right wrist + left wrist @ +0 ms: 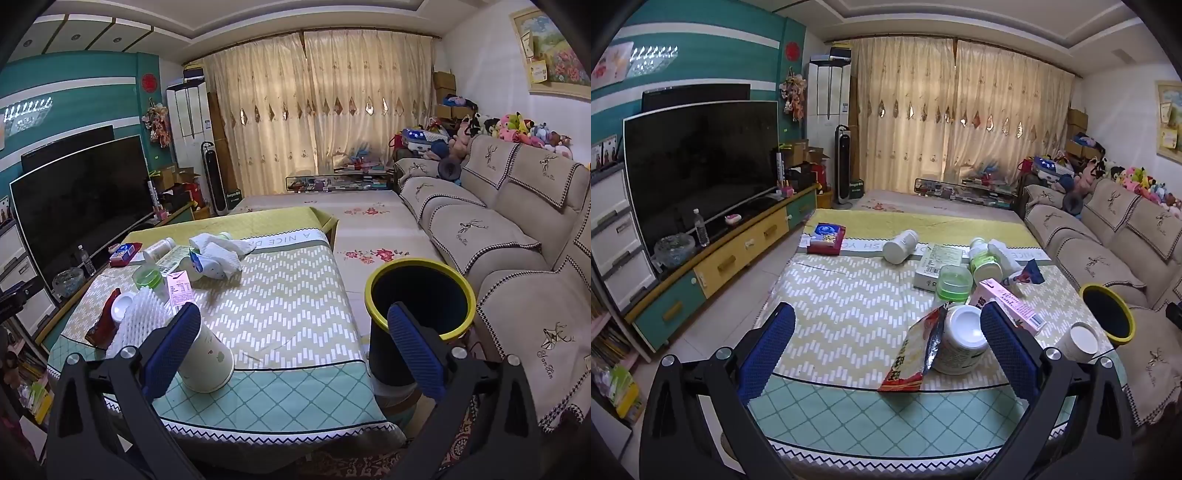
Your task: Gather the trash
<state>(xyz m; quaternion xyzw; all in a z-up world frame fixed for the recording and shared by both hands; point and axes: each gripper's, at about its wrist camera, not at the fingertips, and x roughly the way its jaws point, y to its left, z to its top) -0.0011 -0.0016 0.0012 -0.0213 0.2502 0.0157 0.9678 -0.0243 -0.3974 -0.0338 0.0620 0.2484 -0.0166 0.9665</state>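
Observation:
Trash lies scattered on the table (849, 295). My left gripper (890, 347) is open above the near edge, and a red snack wrapper (912, 354) and a white jar (964, 339) on its side lie ahead between its fingers, untouched. Beyond them are a green-lidded tub (955, 284), a pink box (1008, 302), a green bottle (984, 258) and a white bottle (901, 245). My right gripper (293, 347) is open too. A paper cup (207, 358) lies on its side just inside its left finger (173, 347). A black bin with a yellow rim (417, 261) stands on the floor right of the table.
A sofa (498, 236) runs along the right, close behind the bin. The TV (701, 170) and its low cabinet (738, 258) line the left wall. A crumpled white tissue (221, 251) and a red-and-blue packet (827, 238) lie at the table's far end.

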